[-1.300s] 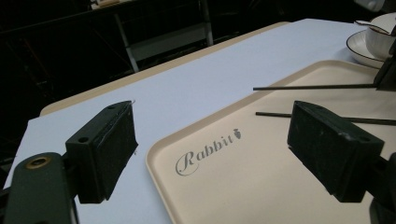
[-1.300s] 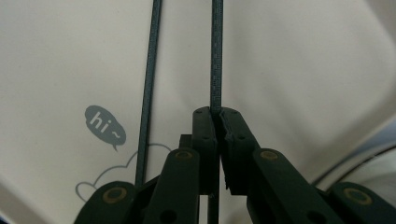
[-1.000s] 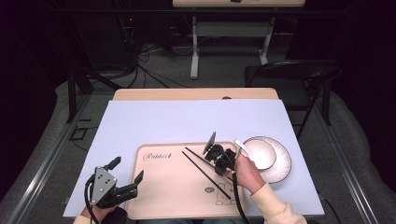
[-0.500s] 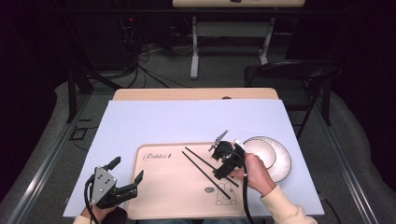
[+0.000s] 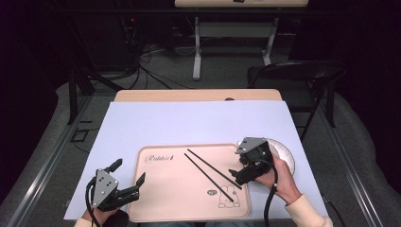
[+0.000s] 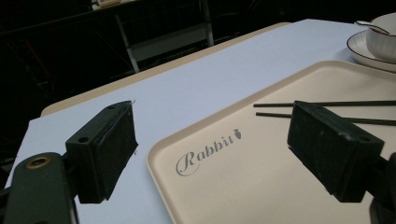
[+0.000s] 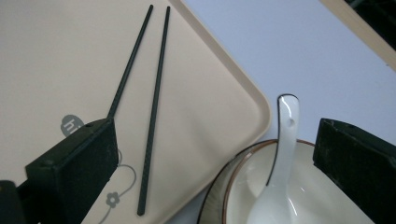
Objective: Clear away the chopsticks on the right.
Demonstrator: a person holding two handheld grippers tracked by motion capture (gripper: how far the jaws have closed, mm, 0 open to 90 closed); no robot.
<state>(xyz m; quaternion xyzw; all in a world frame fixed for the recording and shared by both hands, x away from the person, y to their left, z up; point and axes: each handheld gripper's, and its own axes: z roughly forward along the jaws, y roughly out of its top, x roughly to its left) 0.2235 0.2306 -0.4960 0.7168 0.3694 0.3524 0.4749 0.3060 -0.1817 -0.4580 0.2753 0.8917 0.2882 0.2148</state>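
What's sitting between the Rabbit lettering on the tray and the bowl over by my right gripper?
The two black chopsticks lie on the tray between the lettering and the bowl, clearest in the high view. A white spoon rests in the bowl.

looks like a lab or recording studio setup, not a home. dark room with black surroundings, loose black cables [image 5: 151, 71] trailing over the grey floor, a white-legged metal stand [image 5: 231, 35] at the back, a black folding chair [image 5: 295, 75], and a wooden table under a pale lavender sheet [image 5: 198, 123].
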